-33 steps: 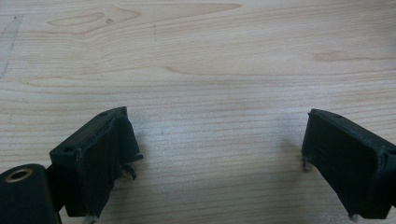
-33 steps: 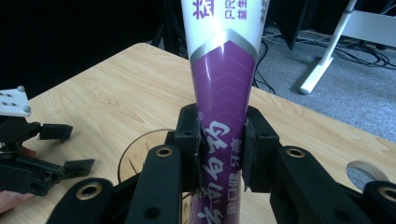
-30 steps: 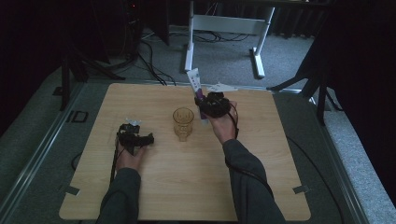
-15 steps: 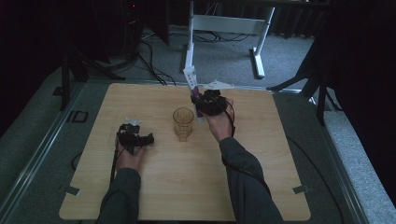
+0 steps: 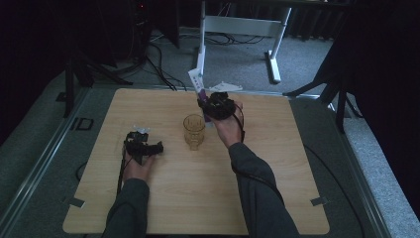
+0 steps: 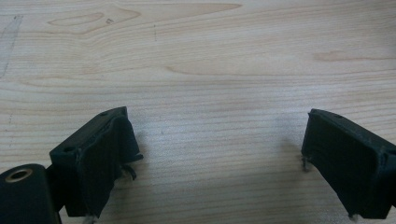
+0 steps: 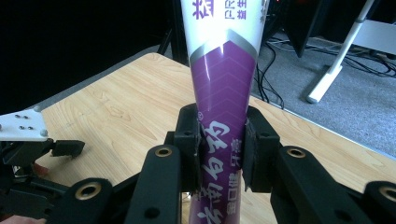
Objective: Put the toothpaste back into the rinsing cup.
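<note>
- Purple and white, the tube (image 7: pixel 223 93) is sitting clamped between the jaws of the right gripper (image 7: pixel 222 154), its flat white end pointing up and away from the hand.
- In the high view, the right gripper (image 5: pixel 210 106) is hovering near the far edge of the tabletop (image 5: pixel 277 163), roughly at its middle, with the tube (image 5: pixel 197 82) leaning out past that edge.
- An amber glass (image 5: pixel 194 131) is standing upright on the tabletop just beside the right gripper, on its near-left side, apart from the tube.
- The left gripper (image 5: pixel 143 148) is resting toward the left edge, well apart from the glass.
- Its jaws are standing wide apart over bare wood (image 6: pixel 210 70), gripping nothing.
</note>
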Demonstrator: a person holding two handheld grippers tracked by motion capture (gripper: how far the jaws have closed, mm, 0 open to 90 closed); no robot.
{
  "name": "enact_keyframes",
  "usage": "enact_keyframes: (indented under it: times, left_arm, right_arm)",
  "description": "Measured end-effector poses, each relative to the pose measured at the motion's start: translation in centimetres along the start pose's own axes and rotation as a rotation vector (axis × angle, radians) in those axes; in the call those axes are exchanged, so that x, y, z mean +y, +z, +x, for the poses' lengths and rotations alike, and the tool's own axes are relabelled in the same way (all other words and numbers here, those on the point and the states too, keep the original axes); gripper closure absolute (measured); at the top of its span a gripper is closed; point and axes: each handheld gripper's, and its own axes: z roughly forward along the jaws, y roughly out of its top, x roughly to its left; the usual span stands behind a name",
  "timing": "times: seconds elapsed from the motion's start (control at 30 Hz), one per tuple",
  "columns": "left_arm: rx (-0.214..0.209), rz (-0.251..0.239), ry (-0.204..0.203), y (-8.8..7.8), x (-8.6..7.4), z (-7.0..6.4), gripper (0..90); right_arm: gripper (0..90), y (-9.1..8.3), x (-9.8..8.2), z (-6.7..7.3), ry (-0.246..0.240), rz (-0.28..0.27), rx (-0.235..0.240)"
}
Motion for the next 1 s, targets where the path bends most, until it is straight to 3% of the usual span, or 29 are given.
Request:
enact_keyframes:
  times: [0.77,1.0]
  left_arm:
    - [0.0,-0.001,0.0,0.0,0.0,0.0,8.1]
    - [-0.002,0.0,0.002,0.0,0.0,0.0,8.1]
  right_arm:
    - [71.3,1.7,0.7,1.2,-0.006,0.01,0.01]
    - [71.2,2.1,0.5,1.4,0.021,0.008,0.018]
